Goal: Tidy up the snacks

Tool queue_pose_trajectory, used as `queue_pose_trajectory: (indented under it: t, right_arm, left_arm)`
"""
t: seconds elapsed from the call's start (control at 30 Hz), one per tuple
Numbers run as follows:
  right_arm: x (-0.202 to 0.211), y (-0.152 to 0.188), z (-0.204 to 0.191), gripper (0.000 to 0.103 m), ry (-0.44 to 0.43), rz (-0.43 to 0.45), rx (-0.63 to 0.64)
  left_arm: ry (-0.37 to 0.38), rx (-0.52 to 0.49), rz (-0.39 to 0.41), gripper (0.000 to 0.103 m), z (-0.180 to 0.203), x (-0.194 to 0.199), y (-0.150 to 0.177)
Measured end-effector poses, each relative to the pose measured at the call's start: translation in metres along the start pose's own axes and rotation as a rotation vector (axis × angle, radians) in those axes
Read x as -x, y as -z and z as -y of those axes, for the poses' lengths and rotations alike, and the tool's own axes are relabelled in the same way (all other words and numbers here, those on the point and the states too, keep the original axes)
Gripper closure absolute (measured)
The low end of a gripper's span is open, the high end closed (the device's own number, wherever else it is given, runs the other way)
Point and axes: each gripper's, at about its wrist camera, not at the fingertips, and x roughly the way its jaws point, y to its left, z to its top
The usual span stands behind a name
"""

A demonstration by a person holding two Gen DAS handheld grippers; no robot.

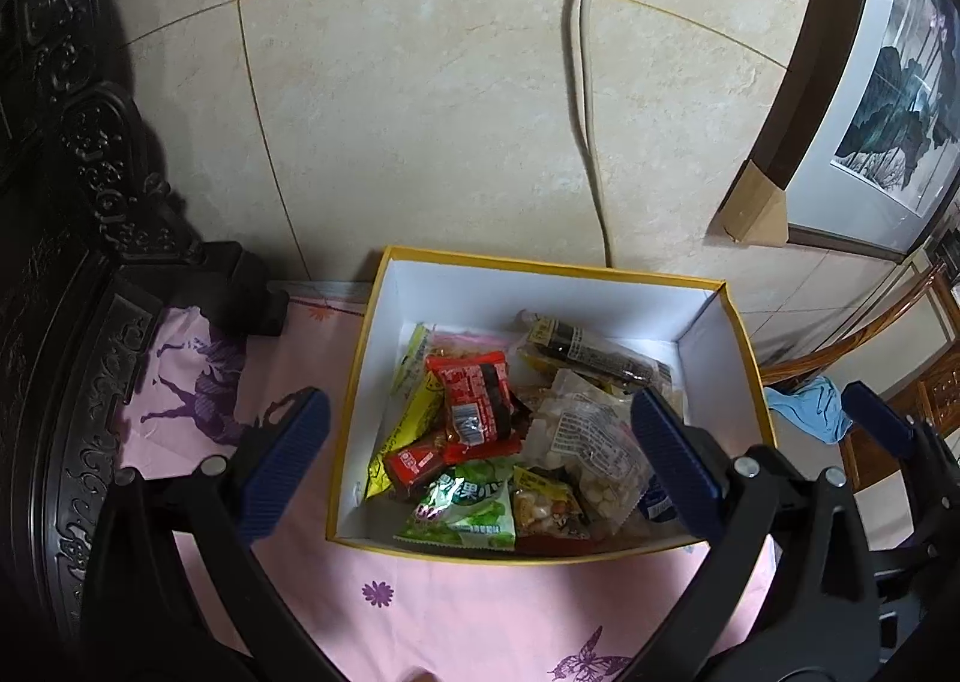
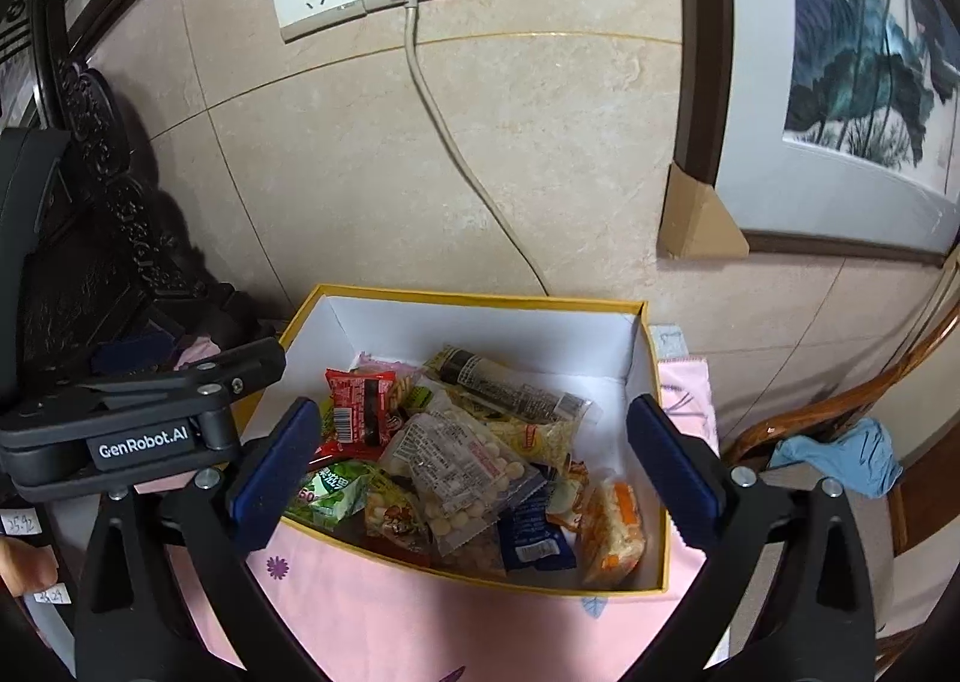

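Jaws released on both left gripper (image 1: 480, 466) and right gripper (image 2: 474, 469), nothing between; hovering over yellow box (image 1: 543, 262) near surface's back edge, snack packets (image 1: 480, 412) apparently gathered inside.

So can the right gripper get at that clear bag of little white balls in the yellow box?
Probably yes. The right gripper is wide open and empty above the open-topped yellow box, and the clear bag of white balls lies on top of the pile with nothing over it.
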Motion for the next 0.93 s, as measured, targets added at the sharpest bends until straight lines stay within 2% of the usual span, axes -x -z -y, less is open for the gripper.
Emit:
queue_pose_trajectory:
  t: [0.23,0.4,0.5,0.93]
  right_arm:
    - [-0.0010,0.0026,-0.0024,0.001,-0.004,-0.005,-0.003]
    - [-0.0019,0.0031,-0.0038,0.001,-0.005,-0.001,-0.006]
    - [-0.0027,0.0033,-0.0033,0.001,-0.008,0.005,-0.005]
    - [-0.0057,0.0044,-0.0073,0.001,-0.008,0.003,0.005]
  left_arm:
    - [-0.083,-0.068,0.025,0.002,0.0047,0.0011,-0.0022]
    - [-0.057,-0.073,0.038,0.002,0.0058,0.0025,-0.0017]
    - [-0.013,-0.042,0.023,0.002,0.0010,-0.0004,-0.0020]
    - [-0.063,-0.064,0.043,0.002,0.0043,-0.0018,-0.0006]
